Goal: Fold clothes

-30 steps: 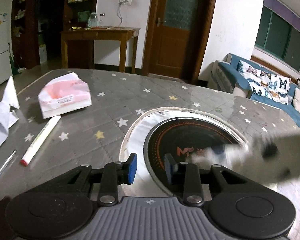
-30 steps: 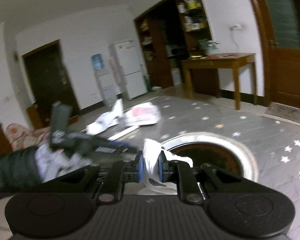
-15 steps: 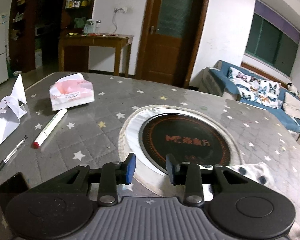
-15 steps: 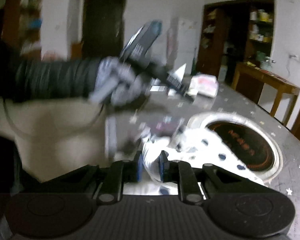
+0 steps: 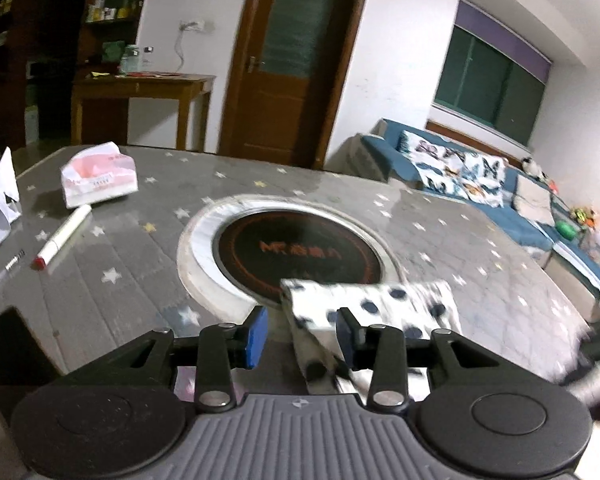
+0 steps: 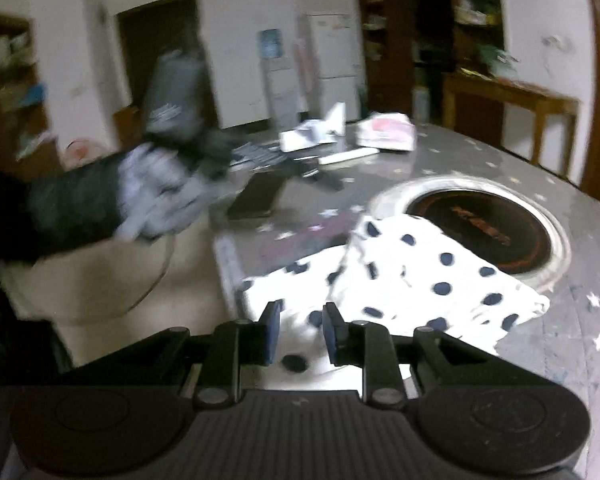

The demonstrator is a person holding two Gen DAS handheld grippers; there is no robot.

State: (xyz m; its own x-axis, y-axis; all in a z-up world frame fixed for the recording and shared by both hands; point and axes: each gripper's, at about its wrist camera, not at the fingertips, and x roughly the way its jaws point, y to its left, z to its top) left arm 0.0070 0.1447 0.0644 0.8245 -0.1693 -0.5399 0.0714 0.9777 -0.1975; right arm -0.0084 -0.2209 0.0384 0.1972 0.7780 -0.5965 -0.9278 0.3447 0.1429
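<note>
Since a second ago: my right gripper (image 6: 299, 330) was clamped on the white polka-dot garment (image 6: 428, 268) then; its jaws have just been opening and the pads no longer pressed the cloth, which lay on the table (image 6: 580, 320) under and ahead of them, so released. My left gripper (image 5: 300, 330) had nothing between its pads before; its jaws have also just been opening, and a folded edge of the garment (image 5: 364, 308) sat between them, close against the right-hand pad, but I couldn't see the pads squeezing it, so unclenched. Garment went from bunched in the right jaws to spread flat near the table's front edge, one corner overlapping the round inset burner (image 5: 296, 248). Left view only: tissue pack (image 5: 98, 180), marker (image 5: 62, 236), pen (image 5: 2, 276), folded paper (image 5: 0, 196), dark phone (image 5: 8, 344) at the near-left edge, sofa (image 5: 480, 184) at right. Right view only: my left hand (image 6: 160, 192) in a pale glove with dark sleeve, blurred, holding the other gripper's body up at left, over the table; fridge (image 6: 332, 60) behind. Both grippers were angled down at the table.
</note>
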